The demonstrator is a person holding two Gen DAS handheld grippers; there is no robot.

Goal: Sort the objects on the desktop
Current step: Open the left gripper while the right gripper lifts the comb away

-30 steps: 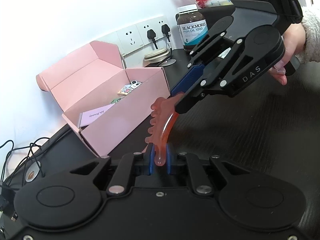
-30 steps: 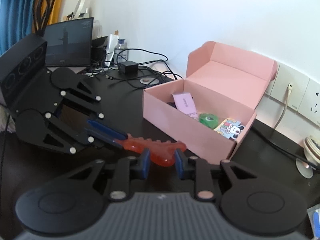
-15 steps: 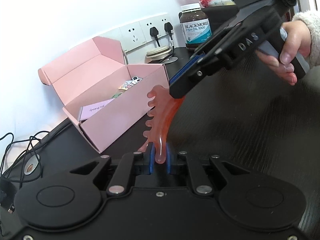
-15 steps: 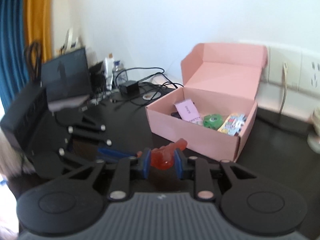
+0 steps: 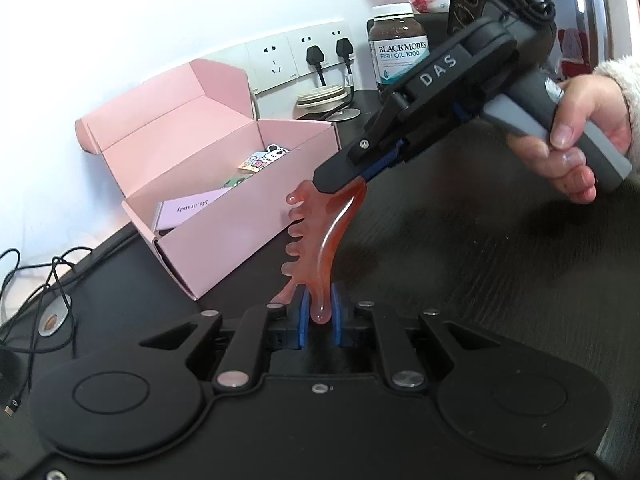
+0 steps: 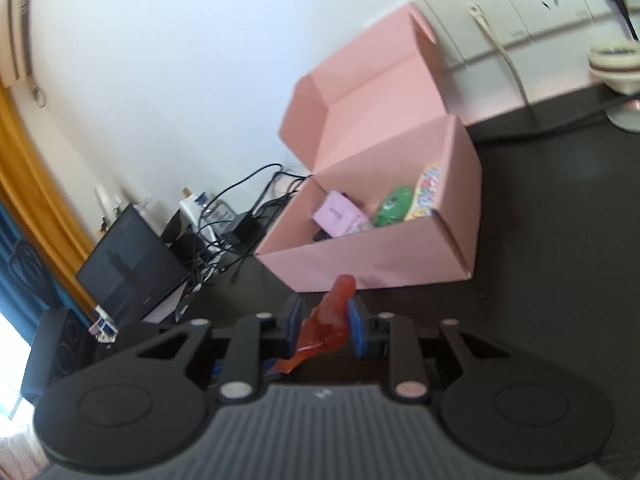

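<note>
Across the dark surface (image 5: 500, 264), wide bare room runs to the right of the pink box (image 5: 248, 236), whose lid stands open against the wall. Cables (image 5: 36, 276) crowd the near-left edge; a fish oil bottle (image 5: 398, 50) and wall sockets (image 5: 300, 54) line the back. Between both tools hangs the orange toothed comb (image 5: 320, 236), clear of the surface and just beside the box's near corner. Left tool (image 5: 320, 314) is clamped tight on the comb's lower tip, blue pads pressing either side. Right tool (image 5: 340, 184), gripped by a hand (image 5: 576, 140) in a fuzzy sleeve, pinches the upper end, its jaws closed on it. Right wrist view is tilted and soft: the comb (image 6: 332, 320) sits between the right tool's (image 6: 322, 328) pads, with box (image 6: 380, 256) just ahead holding a pink card (image 6: 338, 214), a green item and a cartoon sticker.
</note>
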